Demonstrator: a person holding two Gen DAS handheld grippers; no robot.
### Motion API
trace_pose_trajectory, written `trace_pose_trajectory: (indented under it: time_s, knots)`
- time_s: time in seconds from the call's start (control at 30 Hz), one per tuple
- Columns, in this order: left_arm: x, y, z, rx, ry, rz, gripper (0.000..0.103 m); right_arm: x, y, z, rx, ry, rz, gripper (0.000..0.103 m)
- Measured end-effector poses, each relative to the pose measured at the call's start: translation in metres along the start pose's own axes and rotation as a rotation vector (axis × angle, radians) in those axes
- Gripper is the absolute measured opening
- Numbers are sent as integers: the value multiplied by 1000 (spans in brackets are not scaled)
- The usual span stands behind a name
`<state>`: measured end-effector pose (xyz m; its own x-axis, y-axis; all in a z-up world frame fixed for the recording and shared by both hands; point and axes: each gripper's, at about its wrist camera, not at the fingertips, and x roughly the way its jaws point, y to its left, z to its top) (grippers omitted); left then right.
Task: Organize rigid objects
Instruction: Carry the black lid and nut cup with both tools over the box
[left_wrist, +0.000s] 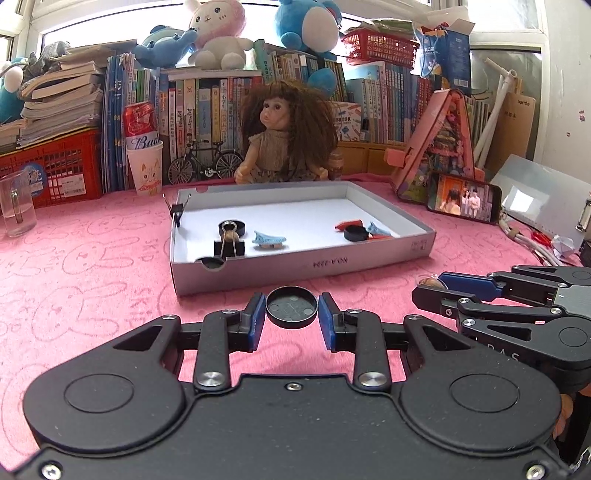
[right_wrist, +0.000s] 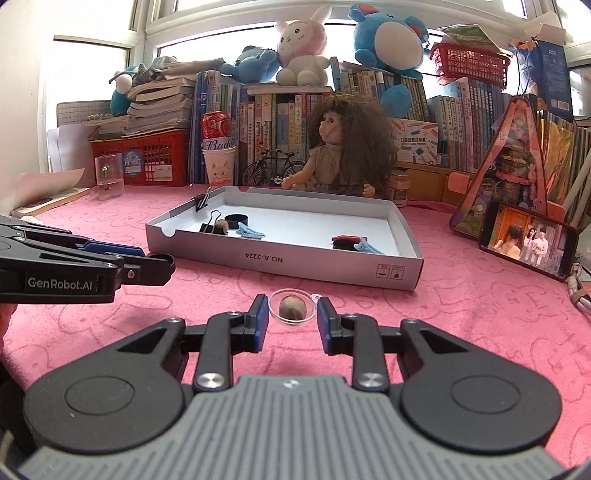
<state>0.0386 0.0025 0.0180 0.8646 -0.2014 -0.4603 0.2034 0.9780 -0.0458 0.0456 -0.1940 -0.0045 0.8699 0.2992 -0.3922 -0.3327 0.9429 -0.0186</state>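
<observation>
At lower centre, the left gripper (left_wrist: 291, 319) clamps a black round cap (left_wrist: 291, 307); the right gripper (right_wrist: 291, 319) clamps a clear dish (right_wrist: 292, 307) holding one brown nut. Above, the grey tray (right_wrist: 295, 263) holds three binder clips, two blue hair clips and perhaps two more caps.

Doll (left_wrist: 284, 136) behind tray (left_wrist: 295, 269), phone (left_wrist: 463, 202) right.

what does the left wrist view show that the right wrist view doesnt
Only the left wrist view: the left gripper head-on, shut on a black round cap, and scissors with red handles at the right edge.

Only the right wrist view: the right gripper head-on, shut on a clear dish with a brown nut, and the left gripper's GenRobot.AI label.

Both: the grey tray, the doll and the phone.
</observation>
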Motion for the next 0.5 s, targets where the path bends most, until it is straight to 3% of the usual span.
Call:
trace_pose_trajectory:
  time_s: [0.5]
  knots:
    - [63, 13, 44, -68, -2, 71, 29, 49, -24, 42, 101, -19, -69, 34]
